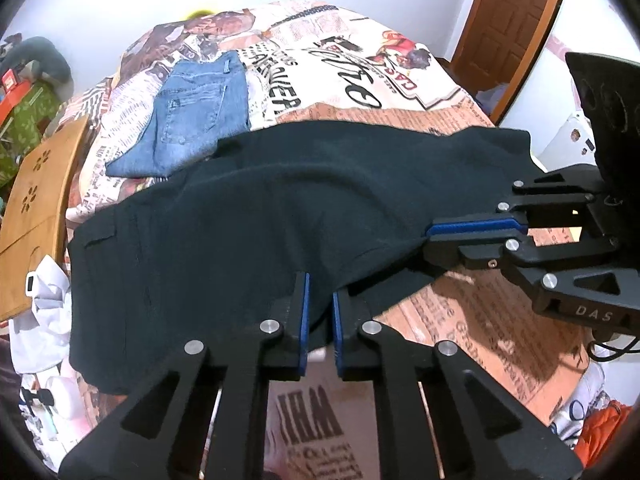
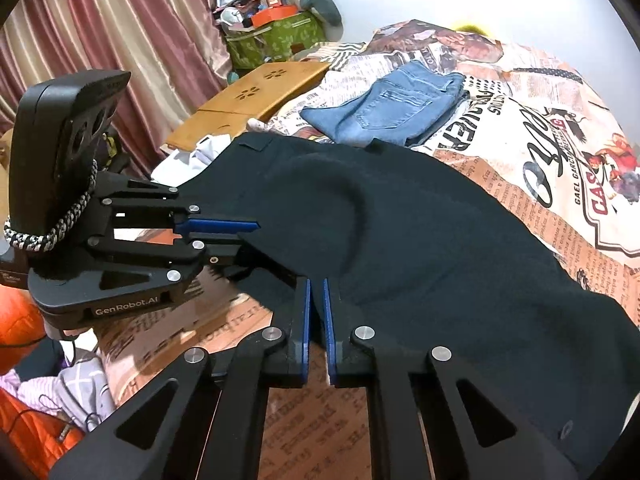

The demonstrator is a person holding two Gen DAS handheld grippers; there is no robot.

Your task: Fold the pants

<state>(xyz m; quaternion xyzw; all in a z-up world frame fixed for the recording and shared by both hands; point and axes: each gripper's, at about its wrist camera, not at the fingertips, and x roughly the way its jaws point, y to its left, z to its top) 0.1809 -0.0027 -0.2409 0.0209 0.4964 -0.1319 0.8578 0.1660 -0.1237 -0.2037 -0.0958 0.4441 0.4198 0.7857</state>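
Note:
Dark pants (image 1: pixel 248 216) lie spread across the bed, waistband and pocket flap toward the left in the left wrist view; they also show in the right wrist view (image 2: pixel 420 232). My left gripper (image 1: pixel 319 292) is shut on the near hem edge of the dark pants. My right gripper (image 2: pixel 317 286) is shut on the same lifted edge of the pants, a short way along it. Each gripper shows in the other's view: the right gripper (image 1: pixel 428 236) at the right, the left gripper (image 2: pixel 250 232) at the left, both clamped on the cloth.
Folded blue jeans (image 1: pixel 192 116) lie on the newspaper-print bedspread (image 1: pixel 360 80) beyond the dark pants. A wooden lap tray (image 1: pixel 36 204) leans at the bed's left edge. White clothes (image 1: pixel 44 320), a green bag (image 2: pixel 276 40) and a curtain (image 2: pixel 100 32) stand beside the bed. A wooden door (image 1: pixel 516 20) is at the right.

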